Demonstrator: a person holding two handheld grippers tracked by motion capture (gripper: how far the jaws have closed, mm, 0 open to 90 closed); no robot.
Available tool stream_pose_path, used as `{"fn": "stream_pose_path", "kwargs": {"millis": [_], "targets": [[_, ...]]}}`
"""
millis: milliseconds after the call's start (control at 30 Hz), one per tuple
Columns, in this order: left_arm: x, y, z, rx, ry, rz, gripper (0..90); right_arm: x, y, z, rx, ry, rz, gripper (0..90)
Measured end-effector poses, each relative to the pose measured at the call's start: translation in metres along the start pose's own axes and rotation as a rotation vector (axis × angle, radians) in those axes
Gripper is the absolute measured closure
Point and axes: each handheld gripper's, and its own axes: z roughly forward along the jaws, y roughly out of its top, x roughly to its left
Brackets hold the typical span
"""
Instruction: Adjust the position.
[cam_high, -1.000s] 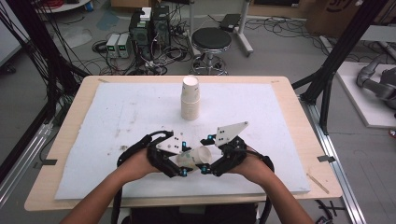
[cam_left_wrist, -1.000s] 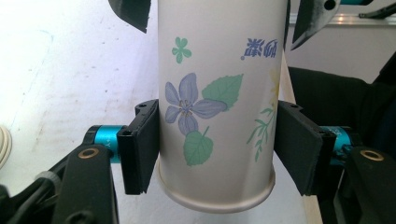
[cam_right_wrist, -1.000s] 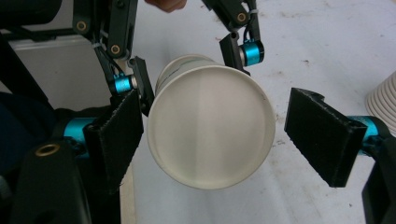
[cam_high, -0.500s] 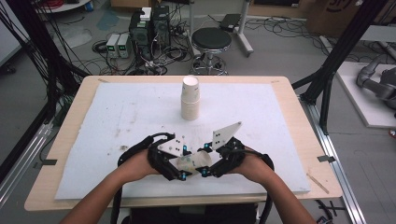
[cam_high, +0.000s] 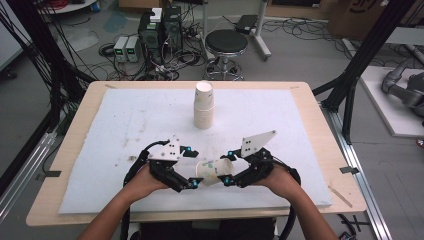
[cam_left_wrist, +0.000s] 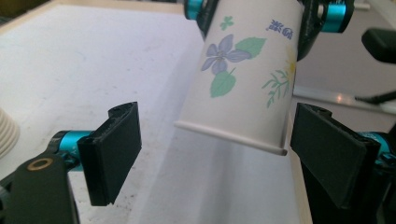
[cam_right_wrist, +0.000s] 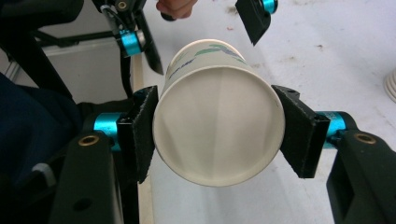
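A white paper cup (cam_high: 212, 171) printed with flowers lies on its side in the air between my two grippers, low over the white mat (cam_high: 125, 115). My right gripper (cam_high: 228, 167) is shut on the cup (cam_right_wrist: 219, 121), its pads (cam_right_wrist: 140, 135) pressing both sides near the base. My left gripper (cam_high: 194, 168) faces it from the left. Its jaws have just been opening, and its pads (cam_left_wrist: 112, 158) stand apart on either side of the cup's rim (cam_left_wrist: 229, 135) without touching it.
A stack of paper cups (cam_high: 204, 105) stands upside down at the middle of the mat, farther back. The table's wooden edge (cam_high: 175, 215) runs just below my hands. A stool (cam_high: 226, 42) and electronics sit on the floor beyond the table.
The left gripper's jaws have spread apart off the cup and that hand has drawn slightly left. The right gripper has closed on the cup's base end.
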Motion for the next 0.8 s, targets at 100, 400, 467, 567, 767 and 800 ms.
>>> {"fn": "stream_pose_path", "kwargs": {"millis": [100,400,467,567,767,800], "targets": [[-0.001,-0.003,-0.002,-0.049,-0.001,-0.014,16.3,0.001,-0.006,-0.004,-0.041,-0.003,0.015,36.7],[-0.006,-0.004,0.002,-0.136,-0.019,-0.015,16.3,0.004,-0.022,-0.009,-0.111,-0.008,0.045,36.7],[-0.007,-0.004,0.003,-0.139,-0.025,-0.011,16.3,0.004,-0.025,-0.009,-0.124,-0.009,0.047,36.7],[-0.008,-0.005,0.006,-0.149,-0.032,-0.018,16.3,0.005,-0.03,-0.011,-0.143,-0.008,0.059,36.8],[-0.01,-0.007,0.011,-0.164,-0.055,-0.02,16.3,0.006,-0.038,-0.011,-0.176,-0.002,0.077,36.8],[-0.01,-0.007,0.012,-0.165,-0.057,-0.021,16.3,0.006,-0.038,-0.011,-0.178,0.001,0.076,36.8]]}}
